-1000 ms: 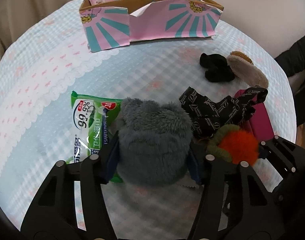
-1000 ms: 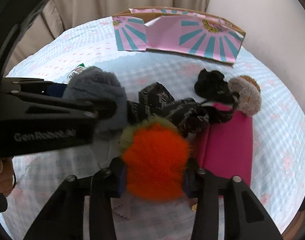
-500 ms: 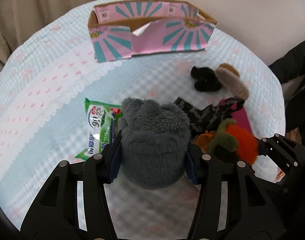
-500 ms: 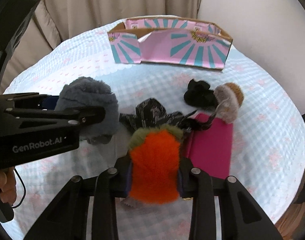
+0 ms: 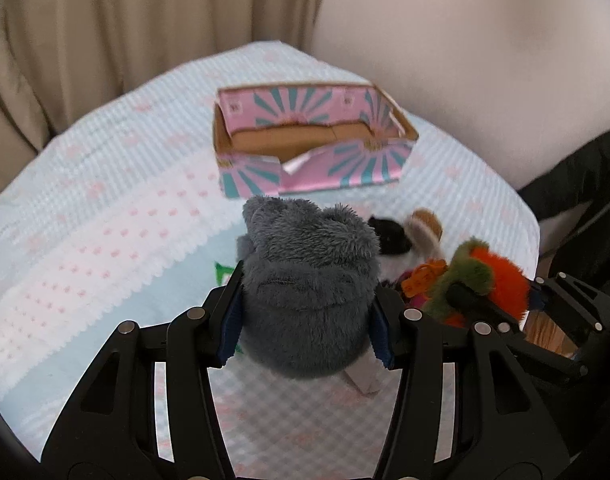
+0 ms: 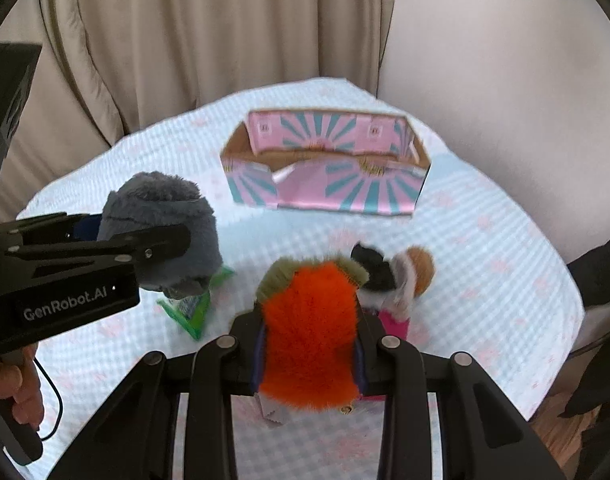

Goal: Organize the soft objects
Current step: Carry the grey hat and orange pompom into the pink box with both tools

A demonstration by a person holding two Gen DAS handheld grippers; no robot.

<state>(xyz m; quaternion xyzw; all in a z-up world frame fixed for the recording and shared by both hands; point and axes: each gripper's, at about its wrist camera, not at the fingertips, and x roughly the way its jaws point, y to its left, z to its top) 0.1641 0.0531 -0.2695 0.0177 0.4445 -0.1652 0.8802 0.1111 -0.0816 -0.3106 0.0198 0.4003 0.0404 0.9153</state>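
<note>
Gripping a grey plush toy [image 5: 305, 284], left hand-held gripper [image 5: 305, 316] is clamped on its sides, toy held above the counter [image 5: 105, 240]. Right hand-held gripper [image 6: 309, 354] squeezes an orange plush toy [image 6: 309, 336] with olive-green fur at its far end, also held above the cloth. Pink-and-teal cardboard box [image 6: 325, 184] sits open-topped at the far side, well apart from both toys. Black and tan fuzzy items [image 6: 393, 276] lie just beyond the orange toy, partly over something magenta [image 6: 393, 322]. Green packet [image 6: 193, 312] lies under the grey toy, mostly hidden.
</note>
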